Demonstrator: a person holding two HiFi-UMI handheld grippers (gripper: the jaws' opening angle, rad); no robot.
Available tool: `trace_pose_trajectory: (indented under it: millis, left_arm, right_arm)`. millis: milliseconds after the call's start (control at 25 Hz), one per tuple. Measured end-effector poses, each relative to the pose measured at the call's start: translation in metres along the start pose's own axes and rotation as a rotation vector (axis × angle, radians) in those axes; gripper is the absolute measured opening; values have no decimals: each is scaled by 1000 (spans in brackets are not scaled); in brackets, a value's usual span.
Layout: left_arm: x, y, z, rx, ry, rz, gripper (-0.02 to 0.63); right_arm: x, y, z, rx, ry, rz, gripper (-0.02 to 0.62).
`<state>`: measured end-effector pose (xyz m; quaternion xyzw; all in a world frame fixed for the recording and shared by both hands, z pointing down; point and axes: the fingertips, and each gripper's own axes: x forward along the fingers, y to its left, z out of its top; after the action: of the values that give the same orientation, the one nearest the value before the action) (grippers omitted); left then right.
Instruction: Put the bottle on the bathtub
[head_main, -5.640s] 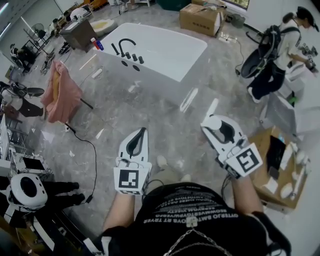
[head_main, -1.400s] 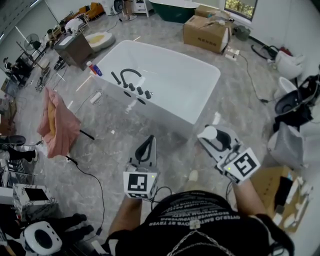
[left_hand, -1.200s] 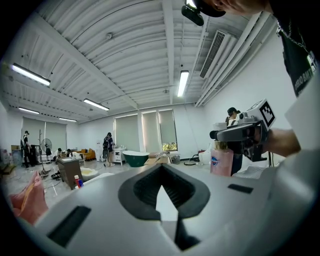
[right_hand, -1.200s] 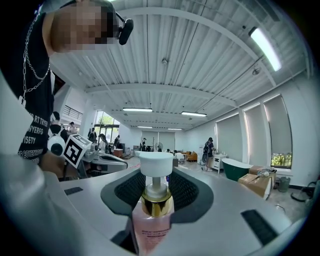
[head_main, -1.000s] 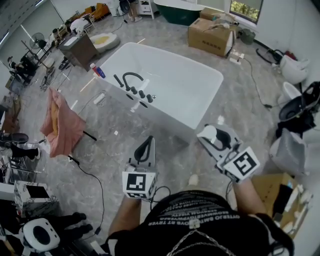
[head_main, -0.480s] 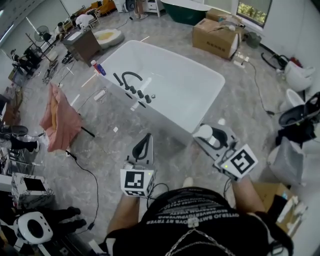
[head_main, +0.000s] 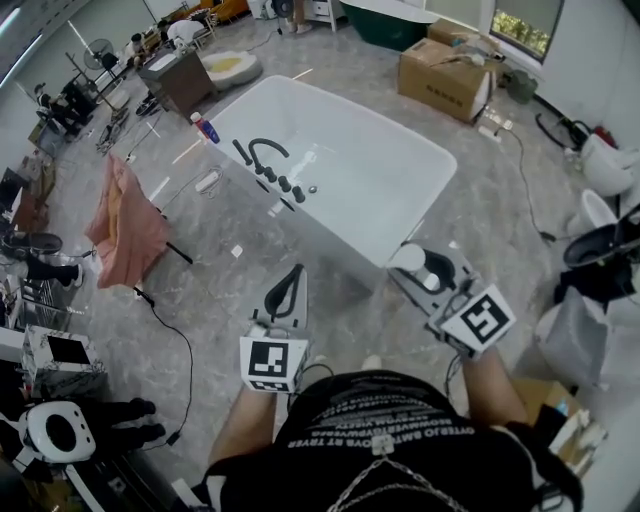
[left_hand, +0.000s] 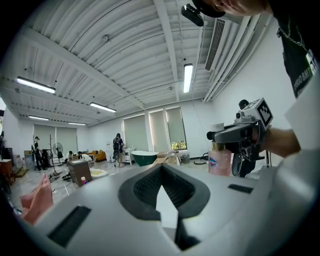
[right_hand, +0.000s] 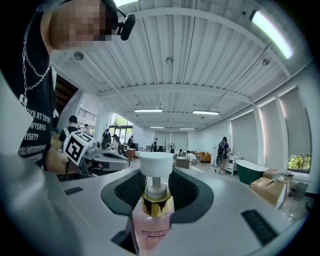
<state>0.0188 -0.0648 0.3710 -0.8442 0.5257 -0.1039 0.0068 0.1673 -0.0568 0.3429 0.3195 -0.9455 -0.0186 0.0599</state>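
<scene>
The white bathtub (head_main: 350, 160) stands on the grey marble floor ahead of me, its near corner just beyond both grippers. My right gripper (head_main: 410, 264) is shut on a pink pump bottle (right_hand: 152, 220) with a gold collar and a white pump head (head_main: 407, 257), held upright above the floor by the tub's near right side. The left gripper view shows the same bottle (left_hand: 220, 162) at right. My left gripper (head_main: 296, 270) hangs level to the left of it, its jaws meeting at the tips with nothing between them (left_hand: 161, 168).
A black faucet set (head_main: 264, 156) sits on the tub's left rim, and a red and blue bottle (head_main: 205, 127) stands by its far left corner. A pink cloth (head_main: 125, 215) hangs at left, a black cable (head_main: 172, 330) crosses the floor. Cardboard box (head_main: 445, 65) behind, toilets (head_main: 600, 160) at right.
Both grippers have moved forward toward the bathtub, which now lies closer in the head view. The bottle stays in the right gripper; the left gripper stays shut.
</scene>
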Motion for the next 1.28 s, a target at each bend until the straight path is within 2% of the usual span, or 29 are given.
trace_pose_trajectory:
  millis: [320,640,760,880,1280]
  left_arm:
    - [4,6,-6,-5,5,-1,3]
    - [24,11,-1,22,-13,-50,3]
    - [33,20,-6,46,-7,-64,3]
    - [39,31,-10,20,-2,-64,3]
    - [73,59,-11,42,5,-74,3]
  right_arm:
    - [7,6,-10,24,21,12,143]
    - [19,-5,-7,4,15,-26,142]
    - [28,-10,-8,21,17,-30,143]
    - [40,-15,-14,15,22,-32,143]
    - [74,-36,-14,25,42,-21,142]
